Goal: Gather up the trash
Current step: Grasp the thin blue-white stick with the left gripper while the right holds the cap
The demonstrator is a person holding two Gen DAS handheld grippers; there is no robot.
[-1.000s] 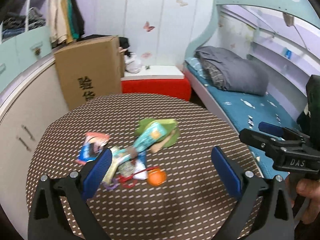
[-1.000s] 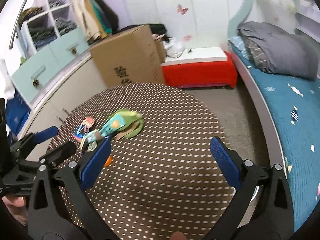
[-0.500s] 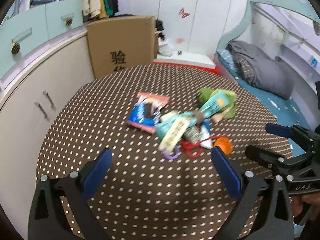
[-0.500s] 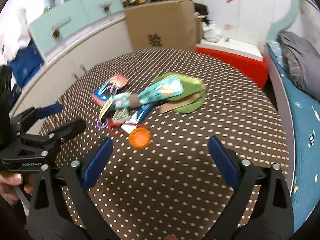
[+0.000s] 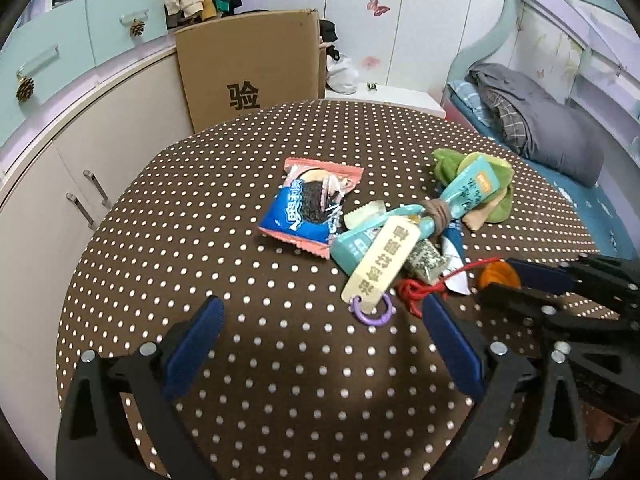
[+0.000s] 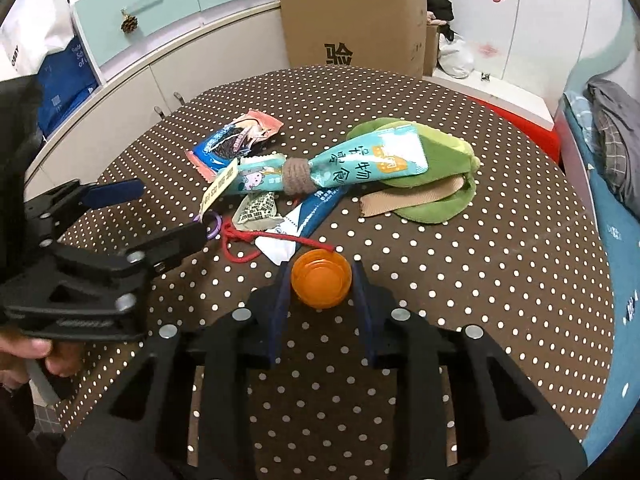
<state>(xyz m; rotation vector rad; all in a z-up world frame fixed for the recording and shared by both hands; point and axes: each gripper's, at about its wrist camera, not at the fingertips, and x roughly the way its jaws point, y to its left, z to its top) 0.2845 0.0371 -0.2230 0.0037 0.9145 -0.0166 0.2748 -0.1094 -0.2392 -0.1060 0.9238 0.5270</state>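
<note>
A pile of trash lies on the round dotted table (image 5: 240, 280): a blue and pink cookie wrapper (image 5: 310, 206), a teal snack pouch (image 6: 352, 168) tied with a brown band, a beige tag with a purple ring (image 5: 380, 268), a small patterned wrapper (image 6: 258, 210), red string (image 6: 240, 240) and a green cloth (image 6: 444, 196). My right gripper (image 6: 320, 276) has closed around an orange bottle cap (image 6: 322, 278), one finger on each side. My left gripper (image 5: 320, 320) is open and empty, just in front of the pile.
A cardboard box (image 5: 252, 68) stands behind the table by curved cabinets (image 5: 60, 160). A bed (image 5: 560, 152) with grey bedding is to the right. A red and white bench (image 6: 516, 108) stands past the table's far edge.
Both grippers have moved in closer to the pile. My right gripper has narrowed from wide open to shut around the orange cap. My left gripper stays open.
</note>
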